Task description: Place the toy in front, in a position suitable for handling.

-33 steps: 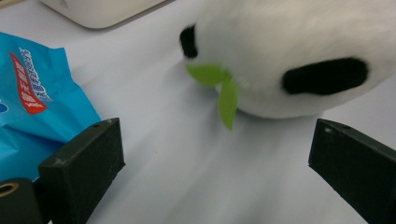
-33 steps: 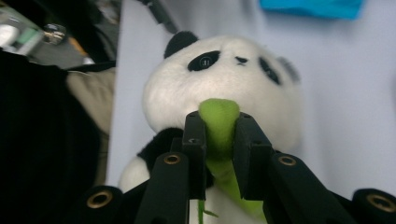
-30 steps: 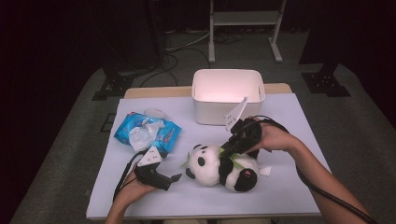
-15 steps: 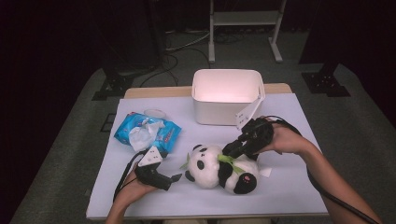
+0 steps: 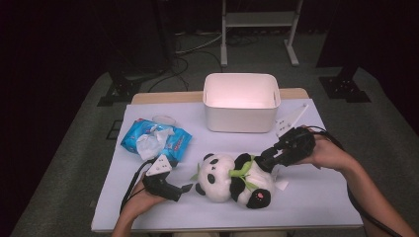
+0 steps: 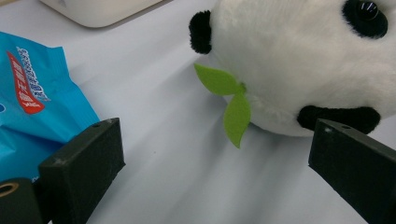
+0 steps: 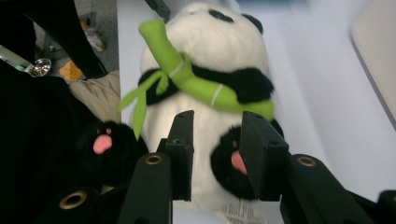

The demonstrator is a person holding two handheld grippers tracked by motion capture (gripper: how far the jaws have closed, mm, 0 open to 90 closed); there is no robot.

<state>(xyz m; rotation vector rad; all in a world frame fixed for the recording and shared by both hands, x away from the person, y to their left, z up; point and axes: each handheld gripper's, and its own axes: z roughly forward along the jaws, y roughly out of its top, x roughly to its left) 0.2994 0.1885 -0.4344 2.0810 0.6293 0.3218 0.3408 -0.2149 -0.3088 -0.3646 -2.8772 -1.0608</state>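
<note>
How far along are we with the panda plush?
Nothing looks done: the black-and-white plush panda lies on the table, outside the white plastic bin. In hand: the right tongs, at its belly, have just been opening with nothing pinched; the left tongs sit open by its head. Left: a grip and the move, probably into the bin.

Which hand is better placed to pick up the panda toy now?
Probably the right: the right gripper, jaws just opening, faces the panda toy body. The left gripper waits open beside its head.
</note>
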